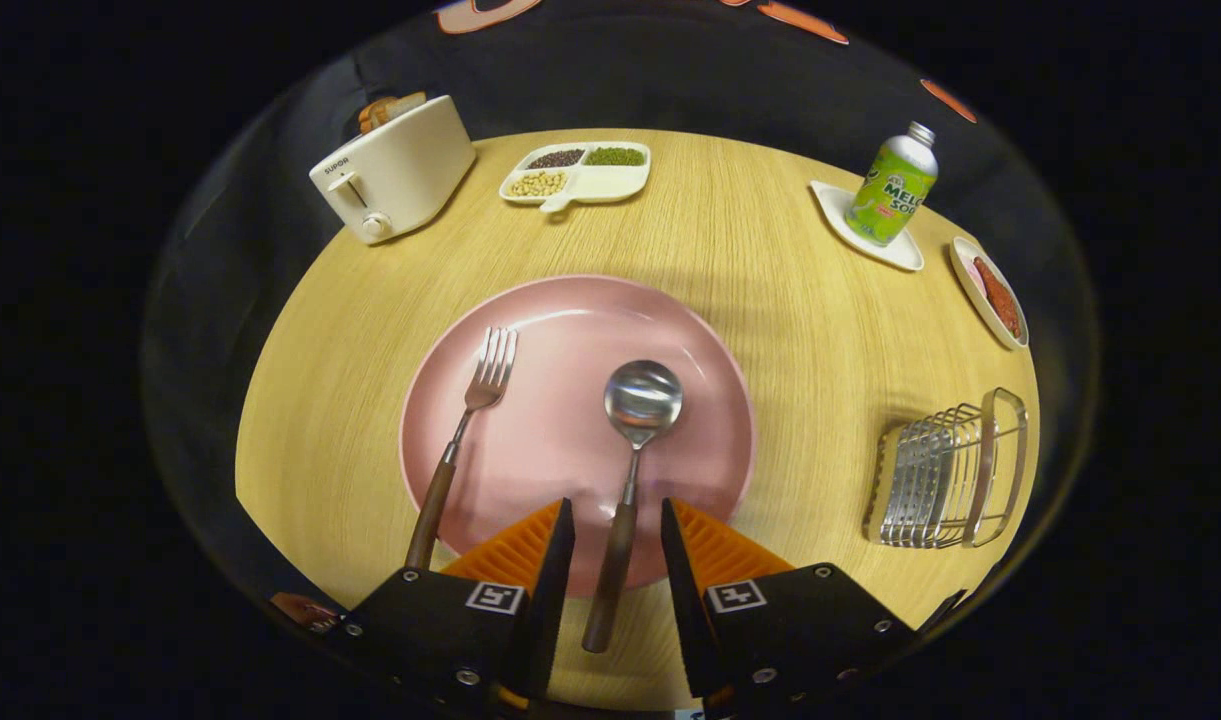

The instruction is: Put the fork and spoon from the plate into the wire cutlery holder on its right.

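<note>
1. Gripper [617,540]: fingers apart, straddling spoon [630,450] handle, not pressing.
2. Spoon: on plate [570,330], long axis running straight ahead, bowl beyond fingertips.
3. Fork [465,430]: left, alongside.
4. Holder [950,470]: right of plate.

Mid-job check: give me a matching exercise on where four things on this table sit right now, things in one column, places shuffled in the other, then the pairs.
Things
1. spoon
2. fork
3. wire cutlery holder
4. toaster

Places
A. far side of the table, beyond the fork
B. handle between the open fingers of the hand-held gripper
C. on the table, right of the pink plate
D. on the plate, left of the spoon, handle over the rim

Pairs: 1-B, 2-D, 3-C, 4-A
</note>
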